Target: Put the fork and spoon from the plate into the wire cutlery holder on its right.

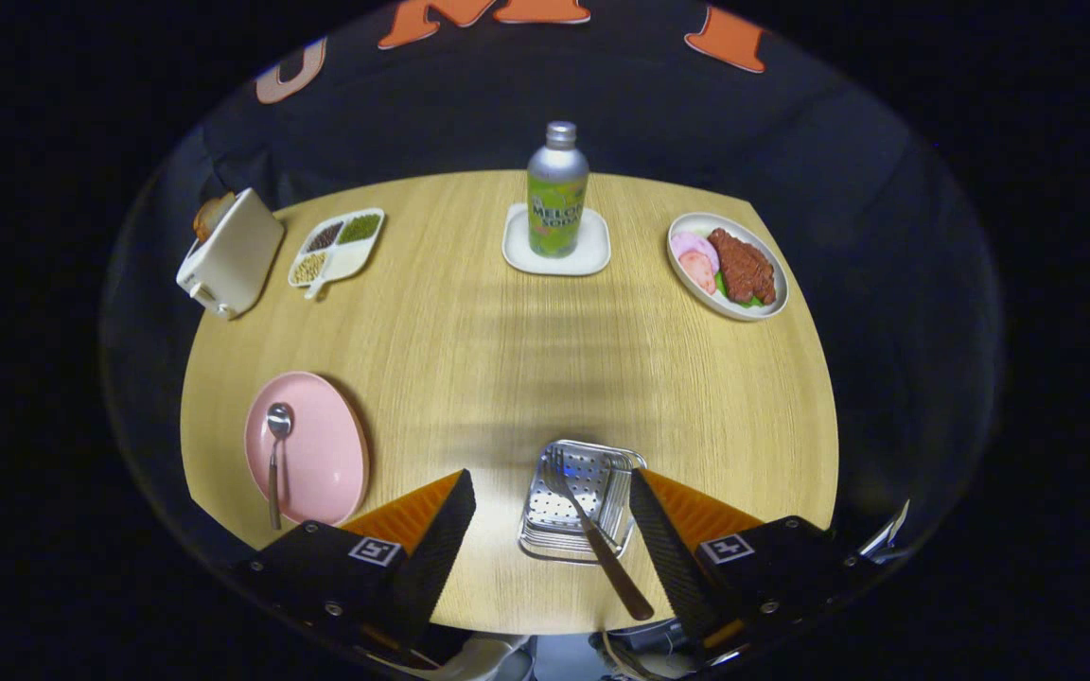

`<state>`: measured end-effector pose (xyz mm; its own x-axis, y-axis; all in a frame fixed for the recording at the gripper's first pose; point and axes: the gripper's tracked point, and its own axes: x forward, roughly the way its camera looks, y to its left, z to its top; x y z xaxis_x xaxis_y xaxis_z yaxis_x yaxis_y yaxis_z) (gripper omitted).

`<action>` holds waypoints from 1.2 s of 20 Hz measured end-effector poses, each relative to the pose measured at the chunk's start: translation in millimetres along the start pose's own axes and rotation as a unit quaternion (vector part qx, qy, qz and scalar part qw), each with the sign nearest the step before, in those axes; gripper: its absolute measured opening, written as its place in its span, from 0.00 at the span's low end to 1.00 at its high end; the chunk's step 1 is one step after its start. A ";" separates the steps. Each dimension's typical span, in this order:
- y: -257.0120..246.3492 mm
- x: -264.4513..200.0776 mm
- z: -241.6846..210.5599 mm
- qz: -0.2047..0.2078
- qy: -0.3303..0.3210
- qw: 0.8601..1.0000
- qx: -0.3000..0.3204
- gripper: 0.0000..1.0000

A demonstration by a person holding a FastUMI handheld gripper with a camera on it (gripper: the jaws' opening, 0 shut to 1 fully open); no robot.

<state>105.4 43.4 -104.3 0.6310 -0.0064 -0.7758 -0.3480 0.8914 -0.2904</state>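
Gripper view: the hand-held gripper (553,506) hangs over the near edge of a round wooden tabletop (507,378), its fingers spread wide and holding nothing. Between them, at lower centre of the frame, sits the wire cutlery holder (575,511) with the fork (592,539) lying in it, tines in the basket and handle slanting out toward the right finger. At lower left, beside the left finger, the pink plate (313,454) carries the spoon (275,454). Farther off stand a bottle (556,189) on a white coaster (556,253) at upper centre, a plate of meat (727,267) at upper right, and a divided dish (339,248) and toaster (231,253) at upper left.
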 end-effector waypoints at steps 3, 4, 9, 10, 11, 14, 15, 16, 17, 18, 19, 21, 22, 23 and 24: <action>48.3 -13.4 12.5 0.024 -0.071 0.997 0.012 0.99; 64.8 -16.4 10.8 0.030 -0.088 0.996 0.008 0.99; 159.3 -5.6 -16.1 0.066 -0.119 0.990 -0.028 0.99; 177.1 -0.5 -24.3 0.073 -0.118 0.990 -0.034 1.00; 195.0 3.1 -29.0 0.083 -0.119 0.989 -0.036 0.99; 238.3 19.2 -48.5 0.098 -0.116 0.987 -0.042 1.00; 249.0 23.7 -54.8 0.103 -0.115 0.987 -0.047 1.00; 258.1 27.8 -61.4 0.105 -0.110 0.987 -0.053 1.00; 266.9 31.5 -69.0 0.107 -0.104 0.987 -0.060 0.99; 274.6 35.8 -74.0 0.108 -0.099 0.987 -0.066 0.99; 276.6 41.1 -77.4 0.106 -0.094 0.987 -0.071 0.99; 282.7 48.6 -86.2 0.103 -0.083 0.988 -0.079 0.90; 283.8 51.0 -88.8 0.102 -0.078 0.988 -0.080 0.88; 286.9 53.1 -91.1 0.104 -0.074 0.989 -0.079 0.81; 289.2 56.1 -92.9 0.103 -0.071 0.989 -0.077 0.77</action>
<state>-24.3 258.7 -283.8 0.6223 0.2422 -0.7444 -0.5748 0.7869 -0.2245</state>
